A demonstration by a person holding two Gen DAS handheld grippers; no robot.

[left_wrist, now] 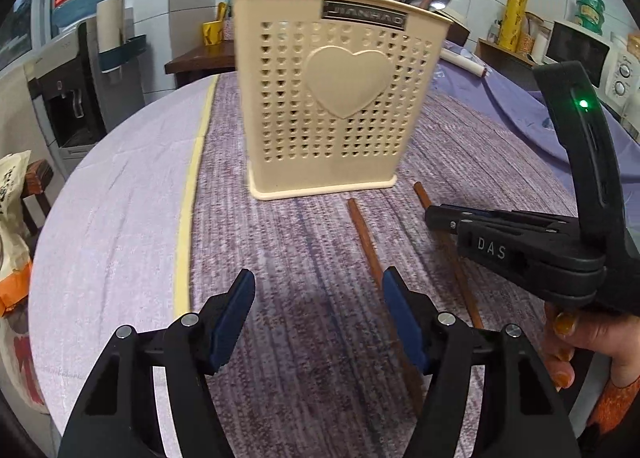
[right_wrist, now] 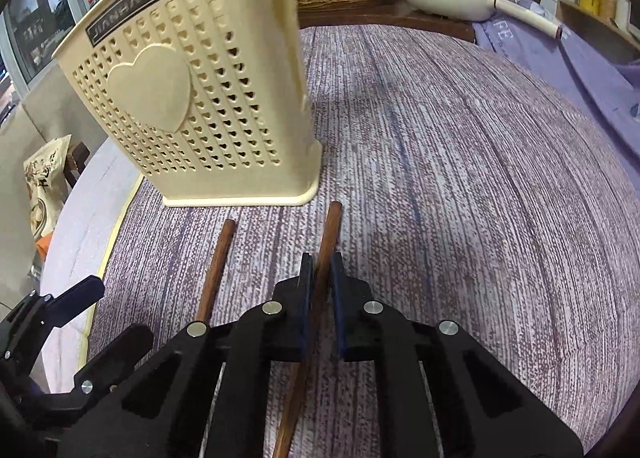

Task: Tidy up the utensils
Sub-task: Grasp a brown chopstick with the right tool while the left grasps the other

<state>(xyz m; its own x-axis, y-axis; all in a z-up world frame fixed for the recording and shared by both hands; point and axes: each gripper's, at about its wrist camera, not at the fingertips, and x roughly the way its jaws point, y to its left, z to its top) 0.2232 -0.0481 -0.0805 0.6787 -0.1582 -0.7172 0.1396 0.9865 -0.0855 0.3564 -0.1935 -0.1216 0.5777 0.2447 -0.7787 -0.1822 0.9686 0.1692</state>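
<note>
Two grippers, right gripper (right_wrist: 321,270) jaws clamped on chopstick (right_wrist: 329,234), left gripper (left_wrist: 319,290) jaws wide apart, empty.

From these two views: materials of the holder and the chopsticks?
Utensil holder: looks like moulded cream plastic, matte, with heart-shaped perforations and a raised heart. Chopstick between the right gripper's pads and loose chopstick: likely reddish-brown wood, smooth finish; grain unclear.

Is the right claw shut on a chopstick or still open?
Shut on it, apparently. In the right wrist view the right claw has its pads tight against either side of one chopstick; the other chopstick lies loose beside it.
</note>
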